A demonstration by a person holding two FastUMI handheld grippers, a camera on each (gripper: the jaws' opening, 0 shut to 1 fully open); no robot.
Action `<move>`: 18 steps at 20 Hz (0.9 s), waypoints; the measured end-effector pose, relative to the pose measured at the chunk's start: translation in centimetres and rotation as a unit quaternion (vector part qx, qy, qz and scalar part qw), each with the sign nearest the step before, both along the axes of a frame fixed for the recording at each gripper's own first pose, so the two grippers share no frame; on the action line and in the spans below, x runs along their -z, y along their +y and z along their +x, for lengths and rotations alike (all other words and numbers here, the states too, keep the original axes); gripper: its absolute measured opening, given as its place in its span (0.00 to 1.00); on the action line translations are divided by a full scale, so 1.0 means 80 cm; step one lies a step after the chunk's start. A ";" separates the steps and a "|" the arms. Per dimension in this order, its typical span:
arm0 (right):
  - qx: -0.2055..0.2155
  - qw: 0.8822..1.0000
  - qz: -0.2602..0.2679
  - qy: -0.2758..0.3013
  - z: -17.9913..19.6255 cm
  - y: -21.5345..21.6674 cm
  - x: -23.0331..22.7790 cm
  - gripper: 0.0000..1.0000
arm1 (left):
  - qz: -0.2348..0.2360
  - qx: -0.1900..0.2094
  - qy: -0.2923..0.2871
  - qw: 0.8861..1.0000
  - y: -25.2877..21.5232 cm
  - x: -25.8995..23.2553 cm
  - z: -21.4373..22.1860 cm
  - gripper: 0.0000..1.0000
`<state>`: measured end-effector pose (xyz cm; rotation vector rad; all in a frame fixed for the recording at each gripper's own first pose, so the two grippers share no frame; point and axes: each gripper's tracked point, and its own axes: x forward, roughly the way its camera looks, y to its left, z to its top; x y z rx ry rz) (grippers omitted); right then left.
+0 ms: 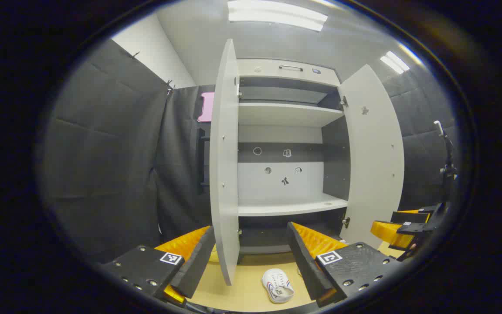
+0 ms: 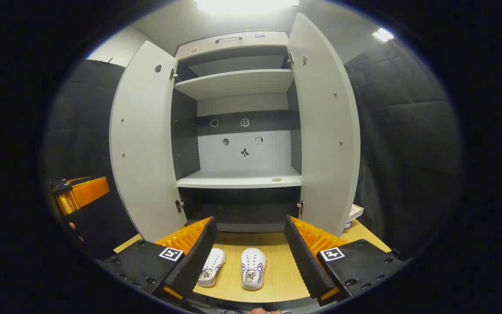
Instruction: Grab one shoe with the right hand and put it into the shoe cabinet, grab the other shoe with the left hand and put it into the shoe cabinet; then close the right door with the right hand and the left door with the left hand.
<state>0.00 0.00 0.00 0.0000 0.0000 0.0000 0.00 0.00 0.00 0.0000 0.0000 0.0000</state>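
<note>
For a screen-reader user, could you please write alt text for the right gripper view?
Two white shoes lie side by side on the wooden floor before an open cabinet, between the open right gripper fingers.

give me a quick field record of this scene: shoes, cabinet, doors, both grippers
shoes: two white shoes, left shoe and right shoe, side by side on the wooden floor before the cabinet
cabinet: shoe cabinet, shelves holding no shoes
doors: left door and right door both swung open
left gripper: open, holding nothing, straddling the left door's edge in its own view
right gripper: open, holding nothing, aimed at the shoes
task stage: no shoe grabbed yet
</note>
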 end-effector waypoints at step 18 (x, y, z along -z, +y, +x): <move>-0.051 0.997 0.001 0.064 0.025 -0.052 0.016 0.96 | -0.030 -0.055 0.034 0.997 -0.066 -0.019 -0.027 0.94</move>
